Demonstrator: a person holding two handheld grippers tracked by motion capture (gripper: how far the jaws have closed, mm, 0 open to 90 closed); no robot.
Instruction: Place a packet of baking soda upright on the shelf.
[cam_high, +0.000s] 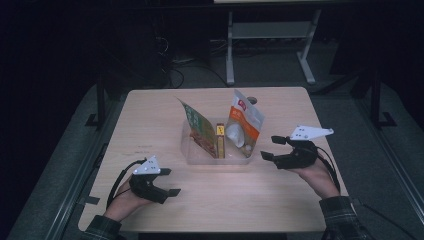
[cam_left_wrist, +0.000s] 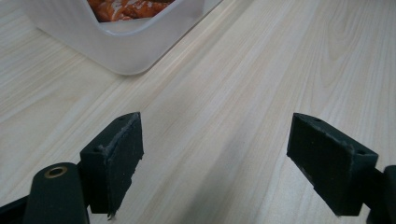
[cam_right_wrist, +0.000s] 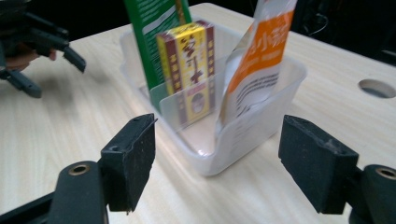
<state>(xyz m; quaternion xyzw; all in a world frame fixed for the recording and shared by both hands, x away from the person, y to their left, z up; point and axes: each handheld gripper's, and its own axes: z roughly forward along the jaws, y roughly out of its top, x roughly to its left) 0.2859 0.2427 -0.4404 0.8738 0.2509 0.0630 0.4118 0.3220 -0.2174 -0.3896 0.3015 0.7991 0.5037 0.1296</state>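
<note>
A clear plastic bin (cam_high: 200, 158) stands at the table's middle. Upright in it are a green pouch (cam_high: 196, 126), a yellow-and-maroon box (cam_high: 220, 140) and an orange-and-white pouch (cam_high: 243, 124). My left gripper (cam_high: 170, 182) rests open on the table, in front of the bin and to its left, with nothing in it. My right gripper (cam_high: 271, 148) is open just right of the bin, also with nothing in it. The right gripper view looks between the open right gripper (cam_right_wrist: 219, 158) at the bin (cam_right_wrist: 243, 140), the box (cam_right_wrist: 189, 70), the green pouch (cam_right_wrist: 156, 28), the orange pouch (cam_right_wrist: 261, 60) and the far-off left gripper (cam_right_wrist: 53, 74). The left gripper (cam_left_wrist: 215, 154) points at bare wood past the bin's corner (cam_left_wrist: 126, 51).
A round hole (cam_high: 251, 100) lies in the tabletop behind the bin, also seen as the hole (cam_right_wrist: 377, 87) in the right gripper view. Bare light wood surrounds the bin on all sides. Beyond the table's far edge stand white desk legs (cam_high: 230, 50) and cables on a dark floor.
</note>
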